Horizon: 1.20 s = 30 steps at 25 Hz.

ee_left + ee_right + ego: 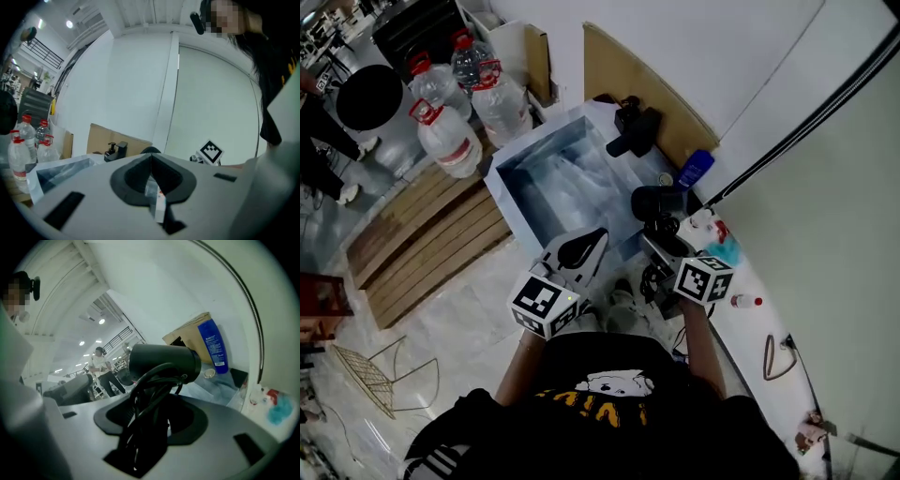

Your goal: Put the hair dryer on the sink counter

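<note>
Left of the sink (508, 180), a cluster of water bottles (450, 131) stands on the floor, well apart from the work. At the sink's near edge the left gripper (578, 248) hangs idle. Its own view shows the jaws closed together, and I cannot make out anything gripped between them.

At the sink's right rim, the right gripper (667, 251) is clamped on the hair dryer (659, 202). Its own view shows the jaws pressing the black handle with the cord bunched round it. The dryer's barrel points across toward the sink. The dryer is in the air, touching neither sink nor table.

Right of the sink runs the white table (748, 274), with a blue bottle (695, 169) at its far end and small items scattered along it.

The step in hand looks like the carry: the dryer is grasped but not yet set down. The next move probably calls for shifting it right of the sink, over a bare patch of table clear of the blue bottle and the small items. It should then be lowered until the body rests flat, and only then should the jaws let go, minding the loose cord.
</note>
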Each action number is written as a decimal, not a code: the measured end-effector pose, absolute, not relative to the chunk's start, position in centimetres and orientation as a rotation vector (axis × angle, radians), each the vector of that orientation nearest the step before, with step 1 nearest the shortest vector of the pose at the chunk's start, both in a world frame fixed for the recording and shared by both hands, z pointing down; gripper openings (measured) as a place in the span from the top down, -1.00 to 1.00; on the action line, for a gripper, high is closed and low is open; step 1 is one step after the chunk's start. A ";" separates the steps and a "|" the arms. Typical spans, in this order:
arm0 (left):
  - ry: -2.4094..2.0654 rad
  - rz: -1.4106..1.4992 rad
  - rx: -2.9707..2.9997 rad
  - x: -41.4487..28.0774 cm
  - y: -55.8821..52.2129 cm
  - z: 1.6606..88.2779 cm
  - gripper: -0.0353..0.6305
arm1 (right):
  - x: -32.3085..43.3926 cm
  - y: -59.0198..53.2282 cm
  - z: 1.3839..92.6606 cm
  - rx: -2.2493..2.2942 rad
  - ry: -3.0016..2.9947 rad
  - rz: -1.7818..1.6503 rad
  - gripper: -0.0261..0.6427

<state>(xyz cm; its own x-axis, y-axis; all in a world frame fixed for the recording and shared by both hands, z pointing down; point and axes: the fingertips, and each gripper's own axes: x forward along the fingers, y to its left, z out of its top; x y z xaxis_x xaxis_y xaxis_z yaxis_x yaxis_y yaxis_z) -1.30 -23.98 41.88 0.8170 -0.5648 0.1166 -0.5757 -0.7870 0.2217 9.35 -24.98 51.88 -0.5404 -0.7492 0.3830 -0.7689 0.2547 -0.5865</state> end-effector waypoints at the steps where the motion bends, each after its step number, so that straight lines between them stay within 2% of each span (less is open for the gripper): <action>1: -0.900 0.063 2.749 -1.0 -24.6 41.7 0.87 | 9.8 -25.9 52.6 1.465 -2.454 1.165 0.31; 15: -1.095 0.126 2.700 3.4 -30.6 41.1 0.87 | 15.0 -37.5 62.8 1.299 -2.209 0.999 0.31; 30: -1.114 0.199 2.667 5.3 -32.3 42.3 0.87 | 17.6 -40.8 64.6 1.408 -2.068 0.862 0.26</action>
<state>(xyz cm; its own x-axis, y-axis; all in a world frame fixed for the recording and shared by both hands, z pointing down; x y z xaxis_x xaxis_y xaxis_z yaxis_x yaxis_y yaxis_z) 5.34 -32.31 42.32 0.6996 -0.6806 0.2174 -0.7138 -0.6792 0.1706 17.58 -40.76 64.62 -0.3478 -0.6270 0.6971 -0.9365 0.2682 -0.2260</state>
